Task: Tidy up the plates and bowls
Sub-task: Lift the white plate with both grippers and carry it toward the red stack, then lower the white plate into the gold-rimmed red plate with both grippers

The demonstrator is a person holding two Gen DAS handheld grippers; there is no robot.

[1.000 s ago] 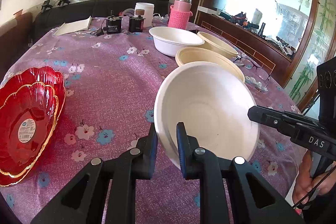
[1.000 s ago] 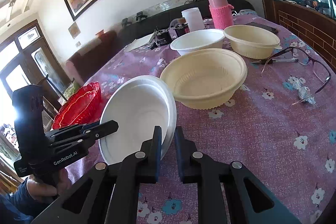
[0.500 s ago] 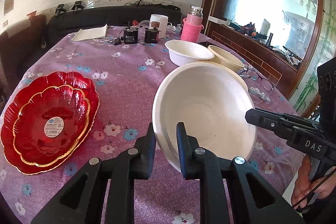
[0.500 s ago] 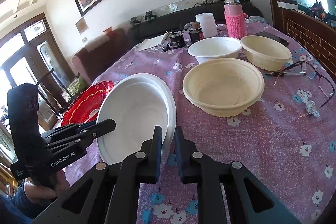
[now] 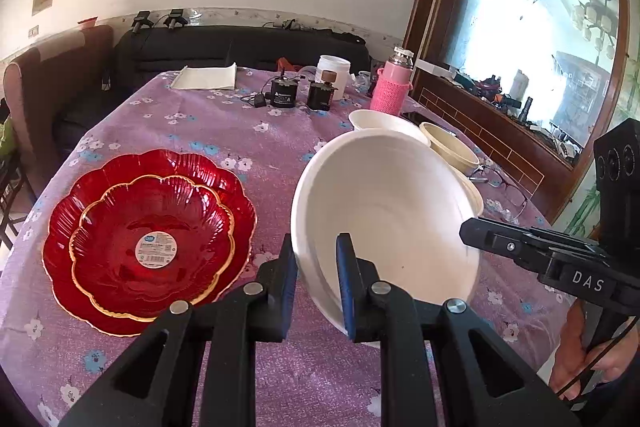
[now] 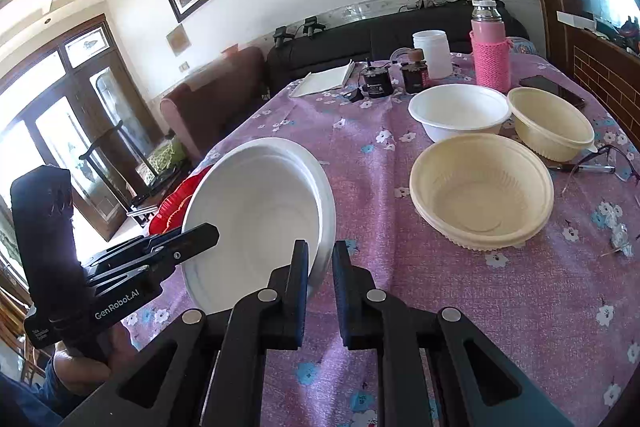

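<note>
Count on the purple floral table (image 6: 480, 307): white bowls, two, one raised (image 6: 260, 219) and one standing (image 6: 458, 111). Cream bowls: one small (image 6: 550, 123) and one large (image 6: 482, 187), the latter possibly a nested pair, not confirmed. Red plates, two, stacked: larger (image 5: 224, 179) beneath smaller (image 5: 152, 247). Grippers, two: left (image 5: 316, 283), right (image 6: 320, 283). One pink flask (image 6: 490, 57), one white jar (image 6: 432, 53), two dark small containers (image 5: 284, 93) (image 5: 322, 93), one pair of glasses (image 6: 600, 163), one paper pad (image 5: 206, 77).
</note>
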